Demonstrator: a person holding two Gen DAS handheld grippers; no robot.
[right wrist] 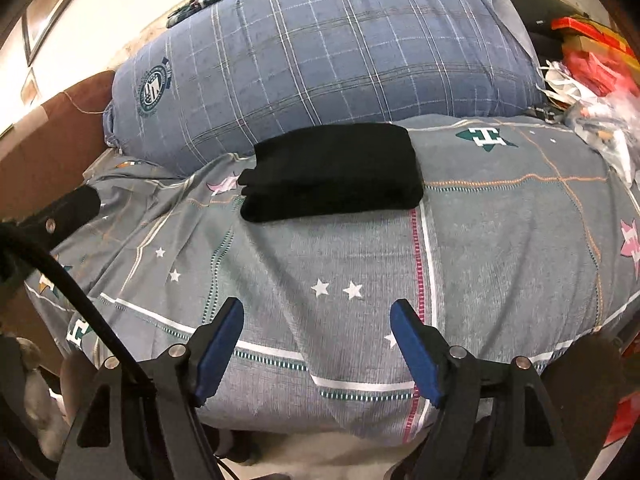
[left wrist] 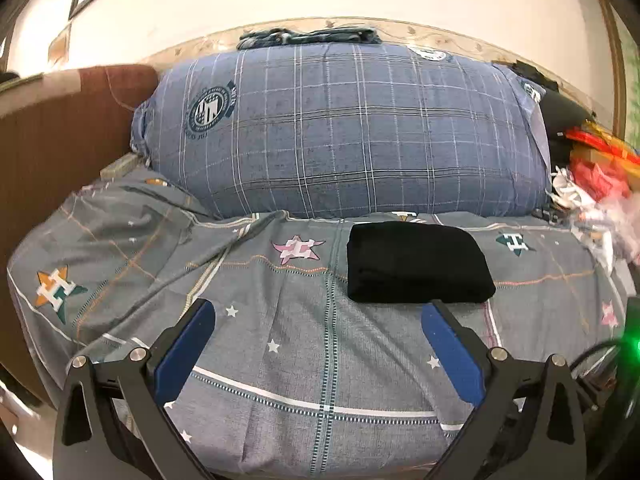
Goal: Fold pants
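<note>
The black pants (left wrist: 418,264) lie folded into a compact rectangle on the grey patterned bedsheet (left wrist: 288,360), in front of a big blue checked pillow. They also show in the right wrist view (right wrist: 334,174). My left gripper (left wrist: 320,312) is open and empty, held back from the pants near the bed's front edge. My right gripper (right wrist: 318,312) is open and empty too, well short of the pants. The left gripper's body (right wrist: 68,208) shows at the left edge of the right wrist view.
A large blue checked pillow (left wrist: 344,128) fills the back of the bed. A brown headboard (left wrist: 52,152) stands at the left. Red and orange packages and plastic bags (left wrist: 596,184) pile at the right. A black cable (right wrist: 80,304) crosses the lower left.
</note>
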